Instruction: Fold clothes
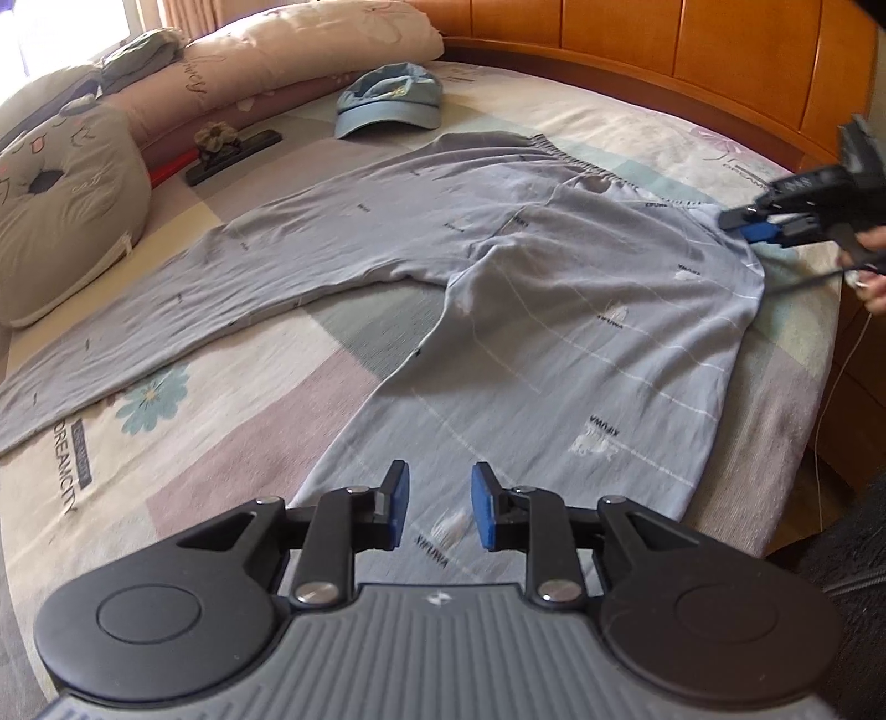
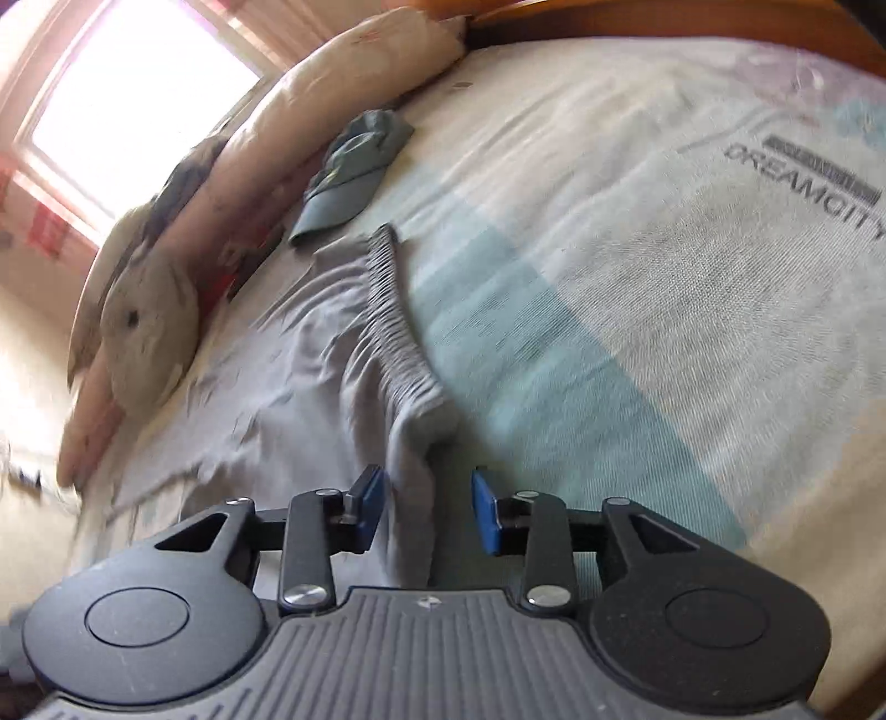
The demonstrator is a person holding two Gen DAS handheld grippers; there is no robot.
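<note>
Bed (image 1: 232,454) with patterned sheet fills both views, wooden headboard (image 1: 637,50) at 12 o'clock, pillows (image 1: 66,210) stacked toward 10. Task item: light blue-grey trousers (image 1: 498,288) spread flat mid-bed, one leg running out to 9 o'clock, the other coming down to 6, elastic waistband (image 2: 396,327) up at 1 o'clock. Blue cap (image 1: 387,99) sits beyond them at 11, apart from the fabric. Thin soft knit, light, limp; likely to drape and wrinkle, won't slip much on the sheet. Best hold looks like the gathered waistband corner and the leg hem, the thicker edges. Left hand-held gripper (image 1: 439,512) hovers over the near leg end, jaws narrowly apart, nothing between them. Right hand-held gripper (image 2: 425,512) at the waistband corner, jaws moderately apart with a fold of cloth standing between the pads, not pinched.
</note>
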